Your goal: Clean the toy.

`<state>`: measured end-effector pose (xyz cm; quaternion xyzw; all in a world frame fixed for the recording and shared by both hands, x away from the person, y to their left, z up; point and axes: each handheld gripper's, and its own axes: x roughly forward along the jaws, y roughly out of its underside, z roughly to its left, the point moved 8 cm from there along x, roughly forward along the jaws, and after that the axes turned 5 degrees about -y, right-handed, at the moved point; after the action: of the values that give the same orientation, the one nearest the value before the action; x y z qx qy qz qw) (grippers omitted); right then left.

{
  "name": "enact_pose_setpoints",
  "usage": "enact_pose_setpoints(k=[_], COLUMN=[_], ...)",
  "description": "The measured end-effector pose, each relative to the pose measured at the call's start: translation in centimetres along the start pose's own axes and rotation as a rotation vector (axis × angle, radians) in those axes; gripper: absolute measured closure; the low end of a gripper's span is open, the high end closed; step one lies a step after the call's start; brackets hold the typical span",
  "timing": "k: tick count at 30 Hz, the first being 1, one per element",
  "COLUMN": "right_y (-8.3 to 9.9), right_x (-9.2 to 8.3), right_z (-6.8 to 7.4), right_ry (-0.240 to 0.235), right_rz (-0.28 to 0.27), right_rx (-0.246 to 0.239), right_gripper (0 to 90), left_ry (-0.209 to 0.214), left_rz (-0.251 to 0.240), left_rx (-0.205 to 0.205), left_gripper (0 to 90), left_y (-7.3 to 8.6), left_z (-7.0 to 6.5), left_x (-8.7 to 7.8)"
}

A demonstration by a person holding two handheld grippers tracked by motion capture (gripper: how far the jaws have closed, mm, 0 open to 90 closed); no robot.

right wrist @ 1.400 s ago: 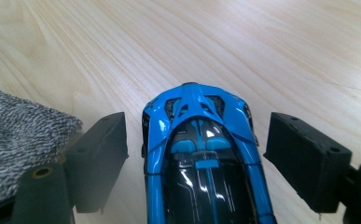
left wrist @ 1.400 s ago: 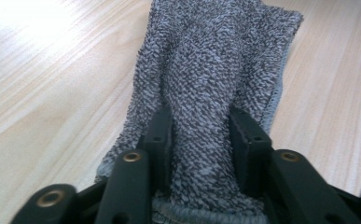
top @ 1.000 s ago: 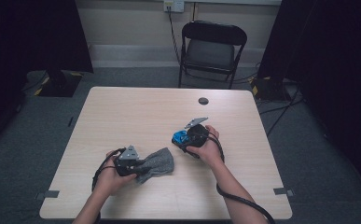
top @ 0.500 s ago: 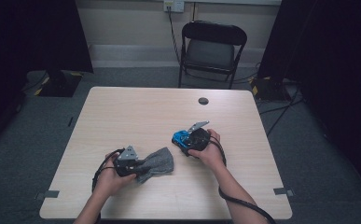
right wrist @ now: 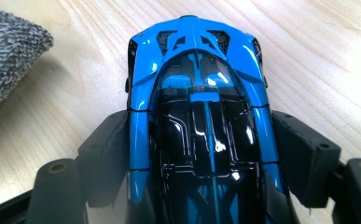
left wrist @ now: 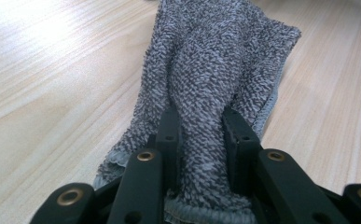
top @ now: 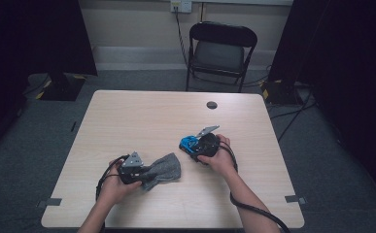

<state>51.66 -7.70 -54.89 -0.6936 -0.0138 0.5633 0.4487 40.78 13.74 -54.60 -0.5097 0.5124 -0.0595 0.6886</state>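
A grey terry cloth (top: 165,168) lies on the wooden table (top: 142,121) at the near left. My left gripper (top: 145,171) is shut on its near end. In the left gripper view the cloth (left wrist: 215,56) bunches up between the black jaws of that gripper (left wrist: 201,128) and stretches away over the table. Right of it, a blue and black toy car (top: 189,143) sits in my right gripper (top: 195,145). In the right gripper view the car (right wrist: 201,88) is clamped by its sides, nose pointing away, by the right gripper (right wrist: 201,123). The cloth's corner (right wrist: 8,51) shows at the upper left.
A small black round thing (top: 212,105) sits on the table toward the far right. Behind the table stands a black folding chair (top: 220,48). Cables (top: 292,111) run over the floor at the right. Each gripper trails a cable toward the near edge.
The right gripper with the car has shifted slightly toward the near edge. The left gripper and the cloth have stayed put.
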Motion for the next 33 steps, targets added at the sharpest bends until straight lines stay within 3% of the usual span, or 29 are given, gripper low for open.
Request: enact_pose_setpoints(k=[10,11,13,19,24,30,33], right_y=[0.04,-0.19,0.02,0.15,0.28,0.62,0.69], right_x=[-0.16,-0.38,-0.55,-0.6,-0.68,-0.56,-0.6], right_z=[0.06,0.06,-0.05,-0.02,-0.03,0.02,-0.19], right_ry=[0.008,0.005,-0.009,0.005,-0.013,-0.031,-0.04], right_rz=[0.0,-0.019,0.014,0.003,-0.001,0.042,0.034], right_rx=[-0.014,0.001,0.034,0.012,-0.002,-0.037,-0.01], right_gripper=[26.6,28.1,28.1,28.0,27.4,23.0,25.4], left_ry=[0.003,0.004,0.004,-0.001,0.0,0.007,0.008], left_rz=[-0.007,-0.01,-0.011,-0.009,-0.012,-0.016,-0.019], left_rx=[-0.018,-0.026,-0.028,-0.023,-0.023,-0.028,-0.029], left_gripper=[71.3,71.3,71.3,71.2,71.2,71.1,71.1], left_y=[0.0,0.01,0.0,0.0,0.01,0.04,0.06], left_z=[0.04,0.02,0.03,0.02,0.01,0.06,0.08], left_x=[-0.02,-0.01,0.0,-0.01,0.0,-0.01,-0.02])
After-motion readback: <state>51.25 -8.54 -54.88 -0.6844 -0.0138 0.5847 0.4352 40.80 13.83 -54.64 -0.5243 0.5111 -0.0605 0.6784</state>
